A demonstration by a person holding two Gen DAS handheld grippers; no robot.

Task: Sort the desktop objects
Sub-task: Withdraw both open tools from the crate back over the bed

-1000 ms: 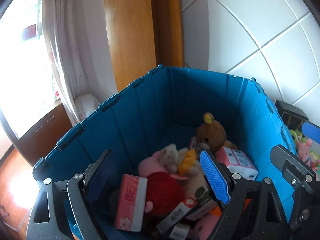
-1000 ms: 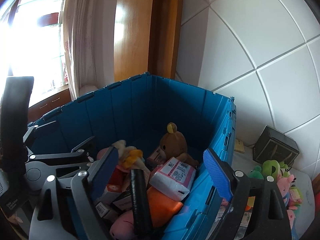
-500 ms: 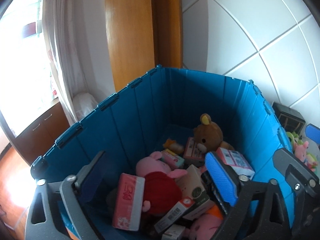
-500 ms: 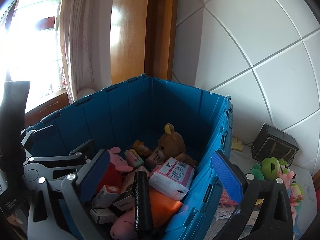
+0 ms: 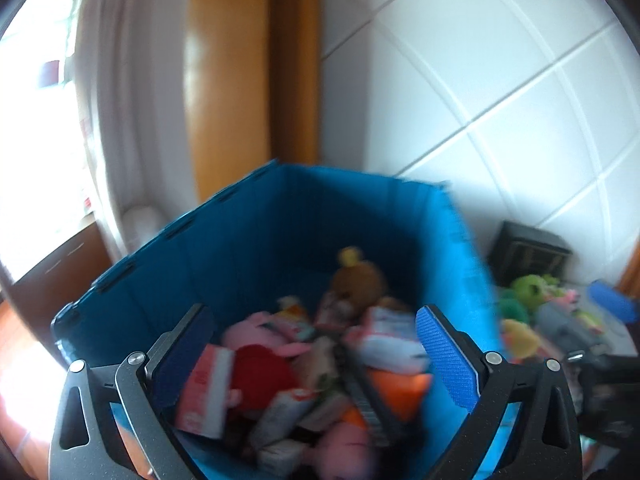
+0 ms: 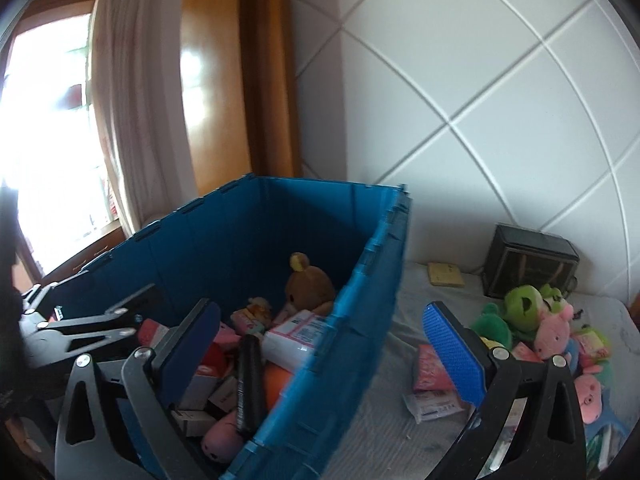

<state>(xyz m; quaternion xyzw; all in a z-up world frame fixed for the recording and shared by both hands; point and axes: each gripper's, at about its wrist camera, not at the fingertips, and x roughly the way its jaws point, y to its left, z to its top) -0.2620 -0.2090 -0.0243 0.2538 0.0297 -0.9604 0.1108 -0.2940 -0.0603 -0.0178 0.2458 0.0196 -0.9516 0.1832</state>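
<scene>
A blue plastic crate (image 6: pixel 360 320) stands at the left, full of toys and packets: a brown bear (image 6: pixel 308 286), a white tissue pack (image 6: pixel 294 338), a black tube (image 6: pixel 248 384) and a red-and-pink plush (image 5: pixel 260 376). The crate also shows, blurred, in the left wrist view (image 5: pixel 248 248). My left gripper (image 5: pixel 316 356) is open and empty above the crate. My right gripper (image 6: pixel 320 356) is open and empty, straddling the crate's right wall. Plush toys lie on the white table at the right: a green frog (image 6: pixel 520 304) and a pink pig (image 6: pixel 554 328).
A black box (image 6: pixel 528 264) stands against the tiled wall at the back right, with a small tan box (image 6: pixel 444 274) beside it. Pink and white packets (image 6: pixel 430 368) lie on the white cloth (image 6: pixel 400 432) beside the crate. A curtain and window are at the left.
A small white-and-yellow plush fell from between my left fingers into the crate. Both grippers have since swung right; the table with toys now shows. Both jaws are wider open.
</scene>
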